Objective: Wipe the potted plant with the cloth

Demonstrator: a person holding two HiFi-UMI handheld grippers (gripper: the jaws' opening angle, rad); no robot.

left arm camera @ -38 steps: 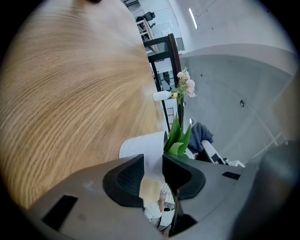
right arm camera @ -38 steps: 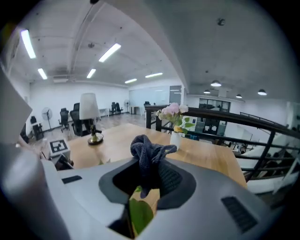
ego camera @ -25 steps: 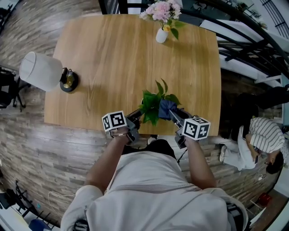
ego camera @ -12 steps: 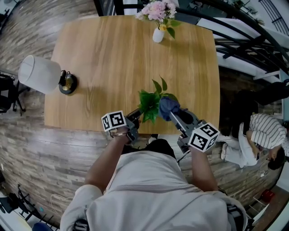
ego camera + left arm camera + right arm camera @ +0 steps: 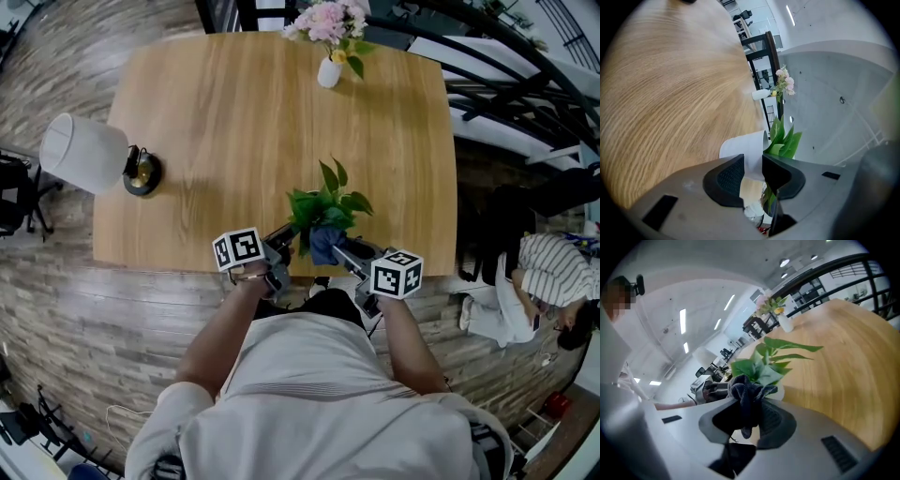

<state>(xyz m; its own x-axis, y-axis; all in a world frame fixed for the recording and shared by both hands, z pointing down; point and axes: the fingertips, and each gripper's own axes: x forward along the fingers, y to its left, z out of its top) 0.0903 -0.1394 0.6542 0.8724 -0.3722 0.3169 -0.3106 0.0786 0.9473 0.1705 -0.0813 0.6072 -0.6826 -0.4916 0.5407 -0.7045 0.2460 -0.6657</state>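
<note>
Wooden table (image 5: pixel 234 122): white pot (image 5: pixel 740 146) is clamped in left gripper (image 5: pixel 752 163), blue cloth (image 5: pixel 743 392) in right gripper (image 5: pixel 748 409); leaves (image 5: pixel 759 369) just ahead are best stroked lightly.

You're working at the potted plant (image 5: pixel 323 208)
Your left gripper (image 5: pixel 284 247) sits at its left side; your right gripper (image 5: pixel 332 247) holds the cloth (image 5: pixel 322 241) against its near leaves.

The person wears a pale, short-sleeved shirt (image 5: pixel 319 394). The left gripper (image 5: pixel 752 164) and right gripper (image 5: pixel 747 411) have smooth grey bodies with small dark rectangular slots (image 5: pixel 662 206) and black ribbed pads (image 5: pixel 727 176). Their jaws are broad and rounded. Each carries a white cube (image 5: pixel 237 250) printed with black square markers.
</note>
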